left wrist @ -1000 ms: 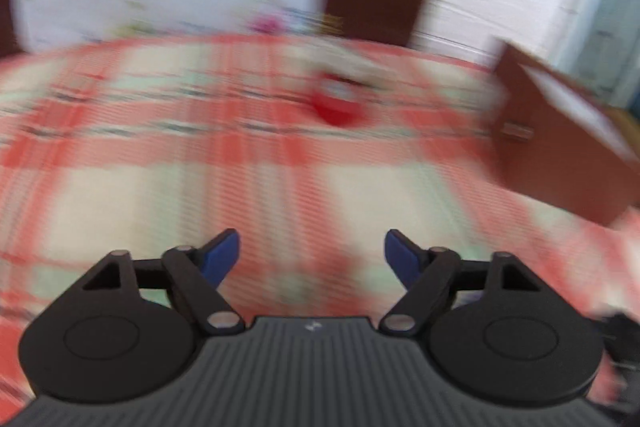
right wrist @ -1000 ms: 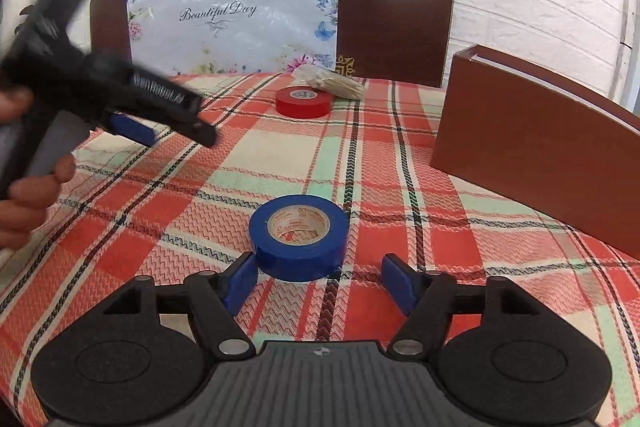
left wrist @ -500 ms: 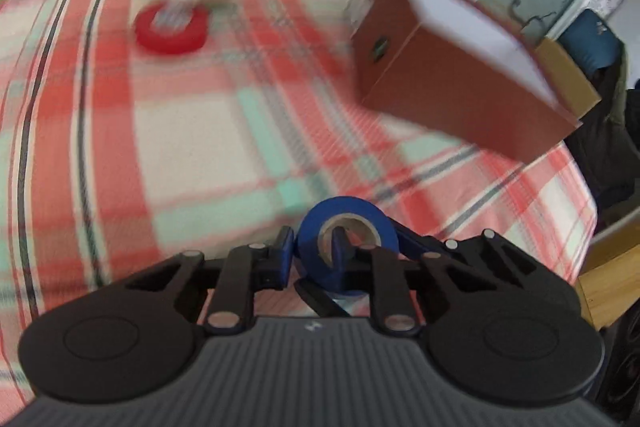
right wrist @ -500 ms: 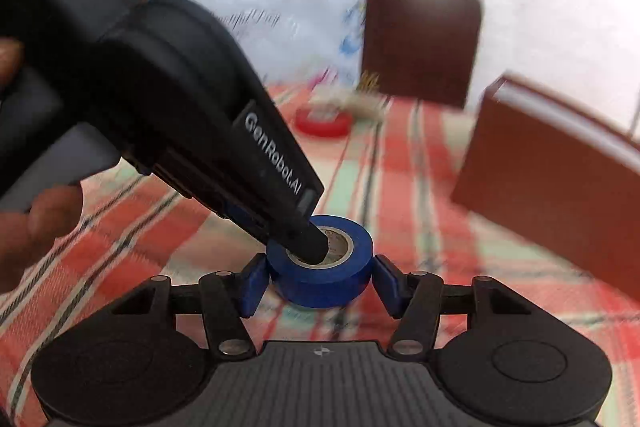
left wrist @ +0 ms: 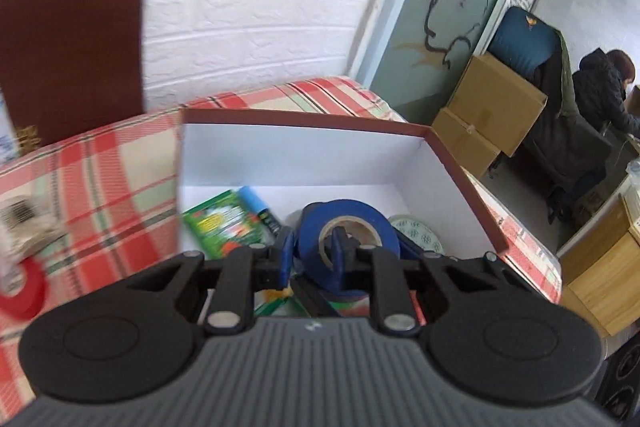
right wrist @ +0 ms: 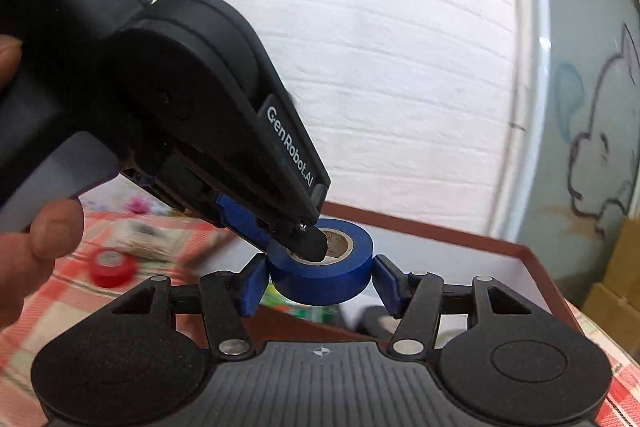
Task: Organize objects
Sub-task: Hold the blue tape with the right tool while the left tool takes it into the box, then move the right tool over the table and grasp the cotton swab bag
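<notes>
A blue tape roll (left wrist: 352, 223) hangs over the open brown box (left wrist: 304, 119) with white inside. My left gripper (left wrist: 312, 255) is shut on the roll's wall, one finger in its core. My right gripper (right wrist: 318, 281) is shut on the same blue roll (right wrist: 324, 277) across its outside. In the right wrist view the left gripper (right wrist: 308, 247) reaches down into the core. A red tape roll (left wrist: 22, 291) lies on the checked cloth at left; it also shows in the right wrist view (right wrist: 110, 267).
Inside the box lie a green packet (left wrist: 218, 227), a blue marker (left wrist: 256, 205) and a round patterned disc (left wrist: 416, 237). A clear bag (left wrist: 24, 227) lies by the red roll. A brown chair back (left wrist: 72, 43) stands behind the table. Cardboard boxes (left wrist: 488, 107) stand beyond the table.
Both grippers have lifted the blue roll off the cloth and carried it right, over the open box. A second ago both were open and the roll lay on the table.
</notes>
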Tool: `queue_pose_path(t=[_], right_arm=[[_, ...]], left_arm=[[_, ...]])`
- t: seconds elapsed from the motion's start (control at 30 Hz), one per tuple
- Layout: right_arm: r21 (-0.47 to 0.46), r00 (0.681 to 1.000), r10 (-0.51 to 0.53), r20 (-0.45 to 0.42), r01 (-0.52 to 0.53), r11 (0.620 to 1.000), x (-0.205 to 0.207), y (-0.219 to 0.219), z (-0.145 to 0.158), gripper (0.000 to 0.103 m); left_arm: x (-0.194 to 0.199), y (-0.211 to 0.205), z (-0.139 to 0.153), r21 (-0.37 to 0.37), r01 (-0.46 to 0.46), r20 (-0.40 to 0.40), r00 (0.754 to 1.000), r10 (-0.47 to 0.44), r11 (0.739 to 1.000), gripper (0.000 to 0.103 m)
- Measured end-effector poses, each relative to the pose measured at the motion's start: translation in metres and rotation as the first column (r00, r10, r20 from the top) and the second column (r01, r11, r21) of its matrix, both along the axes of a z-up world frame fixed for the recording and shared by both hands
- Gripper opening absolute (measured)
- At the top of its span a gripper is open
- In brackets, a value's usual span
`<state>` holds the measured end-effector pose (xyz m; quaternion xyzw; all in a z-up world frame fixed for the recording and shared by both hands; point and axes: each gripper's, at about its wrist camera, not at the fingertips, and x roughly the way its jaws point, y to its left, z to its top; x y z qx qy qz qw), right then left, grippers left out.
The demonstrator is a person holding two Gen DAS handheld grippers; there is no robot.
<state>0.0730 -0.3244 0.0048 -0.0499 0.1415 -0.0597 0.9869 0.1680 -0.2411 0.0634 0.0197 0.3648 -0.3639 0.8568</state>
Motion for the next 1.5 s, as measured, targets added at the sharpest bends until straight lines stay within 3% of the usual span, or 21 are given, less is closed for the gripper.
queue_pose_path(t=[0.13, 0.27, 0.47, 0.87, 1.17, 1.5], right_arm=[[0.011, 0.999, -0.036, 0.002, 0.036, 0.999, 0.005, -0.011, -0.008, 0.060], [0.039, 0.999, -0.038, 0.026, 0.037, 0.999, -0.004, -0.009, -0.011, 0.060], [0.043, 0.997, -0.057, 0.057, 0.055, 0.998, -0.027, 0.006, -0.009, 0.061], [0.117, 0.997, -0.080, -0.017, 0.081, 0.990, -0.073, 0.013, -0.012, 0.061], [0.213, 0.983, -0.044, -0.181, 0.083, 0.973, -0.089, 0.038, -0.039, 0.061], [0.220, 0.966, 0.040, -0.255, 0.017, 0.975, -0.083, 0.075, -0.052, 0.063]], left_arm=[[0.007, -0.011, -0.021, 0.061, -0.039, -0.016, 0.999, 0.040, 0.997, 0.039], [-0.001, 0.001, -0.020, 0.062, -0.046, 0.018, 0.999, 0.045, 0.997, 0.049], [-0.015, 0.012, -0.009, 0.068, -0.052, 0.057, 0.997, 0.048, 0.996, 0.049], [-0.049, 0.048, -0.001, 0.082, -0.116, 0.119, 0.987, 0.106, 0.990, 0.048], [-0.060, 0.086, -0.036, 0.180, -0.212, 0.109, 0.975, 0.195, 0.961, 0.048], [-0.056, 0.140, -0.074, 0.264, -0.317, 0.083, 0.948, 0.306, 0.911, 0.049]])
